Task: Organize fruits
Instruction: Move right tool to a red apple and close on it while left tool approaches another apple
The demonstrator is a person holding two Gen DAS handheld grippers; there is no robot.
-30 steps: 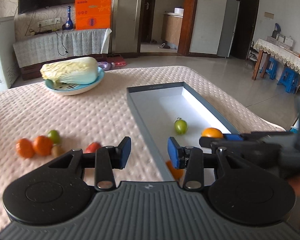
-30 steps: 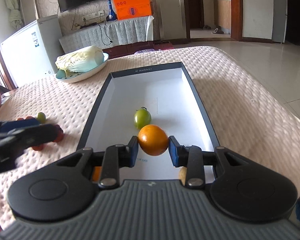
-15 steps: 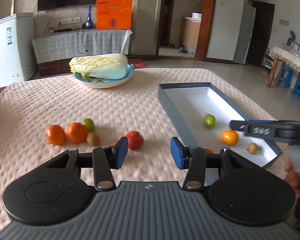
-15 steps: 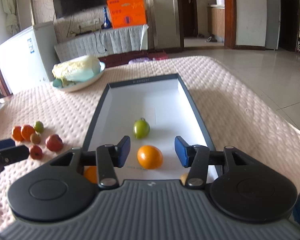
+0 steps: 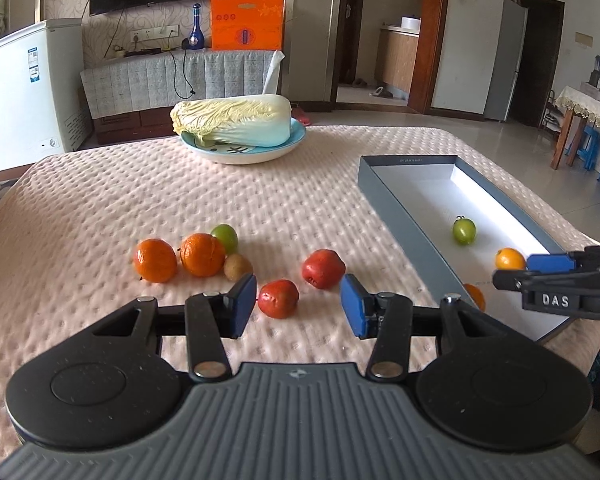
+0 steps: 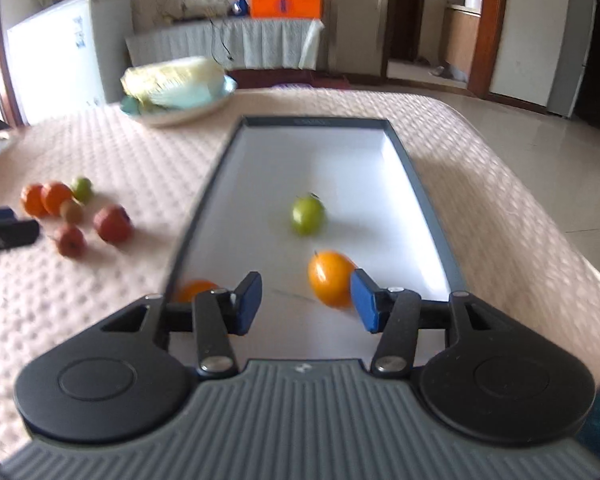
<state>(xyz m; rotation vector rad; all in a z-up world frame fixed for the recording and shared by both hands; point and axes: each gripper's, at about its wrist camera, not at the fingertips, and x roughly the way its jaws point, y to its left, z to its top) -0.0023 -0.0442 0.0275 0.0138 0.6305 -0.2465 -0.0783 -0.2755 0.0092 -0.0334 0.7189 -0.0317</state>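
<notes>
The left gripper (image 5: 298, 300), fingers spread and holding nothing, hovers over the small red fruit (image 5: 278, 298); it should descend straight so the pads flank it, then close gently. A larger red fruit (image 5: 323, 269) sits just right and could get nudged. Two oranges (image 5: 202, 254), a green fruit (image 5: 225, 237) and a brown one (image 5: 237, 267) wait far-left. The right gripper (image 6: 306, 302), released, hangs above the grey tray (image 6: 416, 184) beside the orange (image 6: 331, 278) lying inside.

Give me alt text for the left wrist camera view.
The open left gripper hovers over a pink tablecloth, aimed at a small red fruit among six loose fruits. At right, the tray holds a green fruit and orange ones, beside the right gripper.
</notes>
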